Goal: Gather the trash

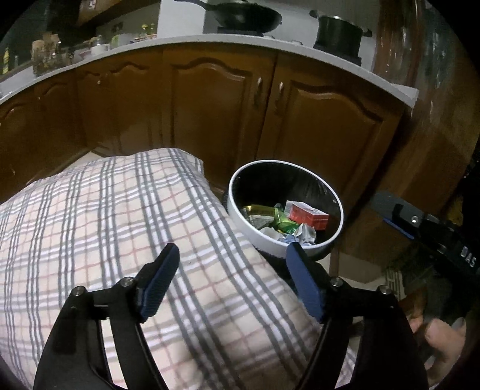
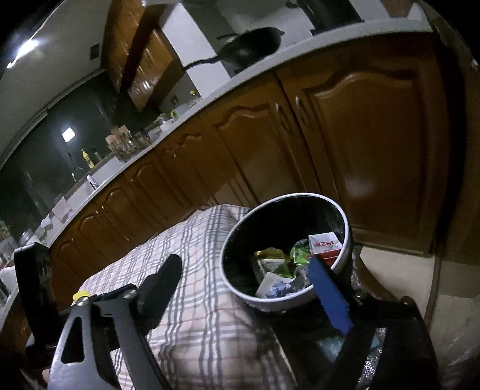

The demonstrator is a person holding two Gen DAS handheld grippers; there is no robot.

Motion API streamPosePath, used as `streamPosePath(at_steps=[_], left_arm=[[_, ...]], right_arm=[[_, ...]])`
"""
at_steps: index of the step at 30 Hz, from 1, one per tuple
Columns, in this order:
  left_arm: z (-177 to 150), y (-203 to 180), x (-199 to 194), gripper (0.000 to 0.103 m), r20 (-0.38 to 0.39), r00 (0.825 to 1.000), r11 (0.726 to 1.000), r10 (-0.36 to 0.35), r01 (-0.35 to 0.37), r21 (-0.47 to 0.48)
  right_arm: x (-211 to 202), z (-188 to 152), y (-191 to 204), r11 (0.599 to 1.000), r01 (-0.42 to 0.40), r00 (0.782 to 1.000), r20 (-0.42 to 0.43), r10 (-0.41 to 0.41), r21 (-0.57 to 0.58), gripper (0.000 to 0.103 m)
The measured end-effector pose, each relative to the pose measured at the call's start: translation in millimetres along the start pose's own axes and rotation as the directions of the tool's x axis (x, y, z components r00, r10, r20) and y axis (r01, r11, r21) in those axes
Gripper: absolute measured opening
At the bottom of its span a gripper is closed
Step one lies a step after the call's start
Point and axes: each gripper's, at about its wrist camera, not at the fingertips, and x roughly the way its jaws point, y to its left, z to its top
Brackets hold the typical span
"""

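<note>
A round white-rimmed trash bin (image 1: 237,192) with a black inside stands beside the checked tablecloth (image 1: 105,216). It also shows in the right wrist view (image 2: 346,228). It holds a red and white box (image 1: 306,213), a green wrapper (image 1: 283,223), a gold packet (image 1: 259,210) and crumpled paper (image 1: 304,232). My left gripper (image 1: 232,252) is open and empty above the cloth, its right finger near the bin's rim. My right gripper (image 2: 244,264) is open and empty, just in front of the bin. The right gripper also shows at the right edge of the left wrist view (image 1: 420,222).
Brown wooden cabinet doors (image 1: 210,99) run behind the bin under a white countertop (image 1: 270,45). A black wok (image 1: 246,15) and a dark pot (image 1: 339,30) stand on the counter. A sink and bottles show far left in the right wrist view (image 2: 87,177).
</note>
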Motion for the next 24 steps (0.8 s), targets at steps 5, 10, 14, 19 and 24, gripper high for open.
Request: streamPosePath(at_steps=[5, 10, 14, 19, 24], left_arm=[[-12, 9, -16, 0.079, 0.023, 1.0, 1.0, 0.012, -0.012, -0.026], [-25, 15, -30, 0.081, 0.051, 0.998, 0.998, 0.041, -0.038, -0.042], [-35, 16, -44, 0.084, 0.091, 0.993, 0.997, 0.072, -0.07, -0.032], [-54, 20, -72, 0.103, 0.229, 0.962, 0.989, 0.15, -0.145, -0.037], [-77, 27, -87, 0.103, 0.327, 0.918, 0.974, 0.226, -0.221, -0.052]], right_arm=[[-16, -12, 14, 1.0, 0.002, 0.999, 0.04, -0.001, -0.019, 0.098], [-22, -24, 22, 0.999, 0.01, 0.999, 0.047, -0.008, -0.032, 0.099], [-28, -37, 31, 0.997, 0.035, 0.998, 0.061, -0.031, -0.071, 0.099], [-50, -48, 50, 0.98, 0.101, 0.981, 0.183, -0.069, -0.17, 0.103], [-58, -68, 57, 0.965, 0.144, 0.961, 0.263, -0.084, -0.219, 0.103]])
